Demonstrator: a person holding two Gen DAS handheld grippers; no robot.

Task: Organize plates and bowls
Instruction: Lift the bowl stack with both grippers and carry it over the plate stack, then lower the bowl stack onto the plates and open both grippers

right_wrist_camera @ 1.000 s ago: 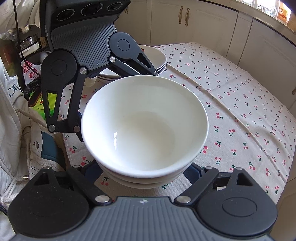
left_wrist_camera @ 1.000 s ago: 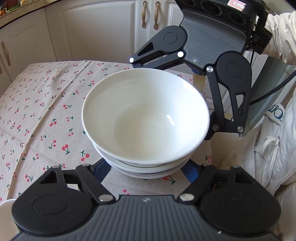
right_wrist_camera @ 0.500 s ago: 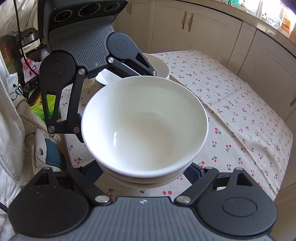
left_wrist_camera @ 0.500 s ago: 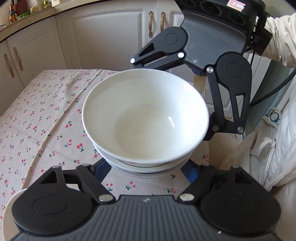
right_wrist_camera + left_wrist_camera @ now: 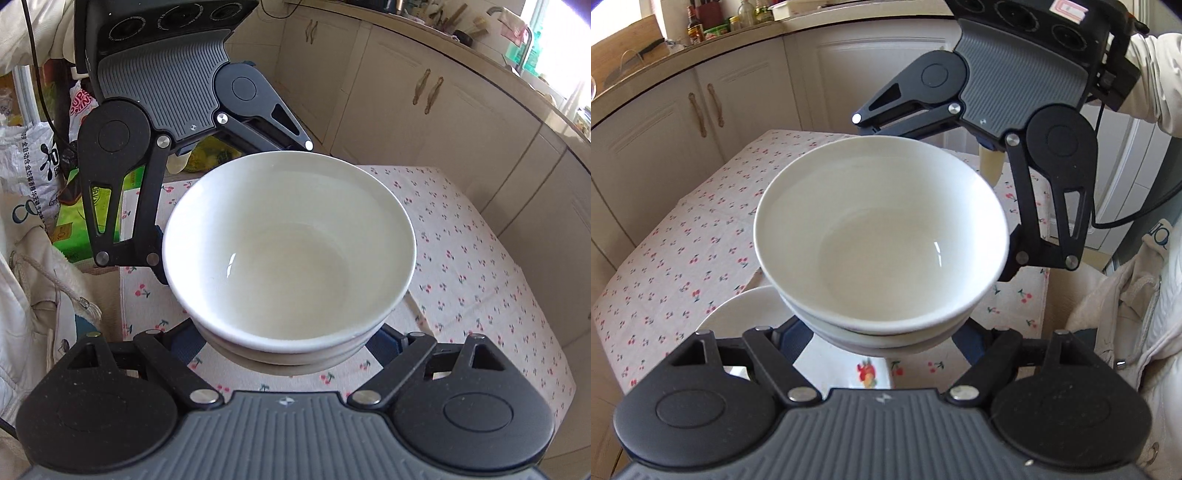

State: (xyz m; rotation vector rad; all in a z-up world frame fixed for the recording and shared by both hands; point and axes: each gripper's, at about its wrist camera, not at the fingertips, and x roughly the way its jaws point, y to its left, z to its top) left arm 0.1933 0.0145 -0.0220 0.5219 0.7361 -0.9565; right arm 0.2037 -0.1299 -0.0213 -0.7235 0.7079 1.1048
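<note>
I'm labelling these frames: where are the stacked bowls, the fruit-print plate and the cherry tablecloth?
stacked bowls (image 5: 879, 254), left wrist view, top bowl's inside.
fruit-print plate (image 5: 738, 314), left wrist view, rim.
cherry tablecloth (image 5: 480, 266), right wrist view, bare cloth.

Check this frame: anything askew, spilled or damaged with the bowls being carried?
Nothing stands out. The stack of white bowls sits nested and level, empty and unchipped, gripped between the left claw and the right claw above the cherry-print tablecloth. A plate lies on the cloth below.
</note>
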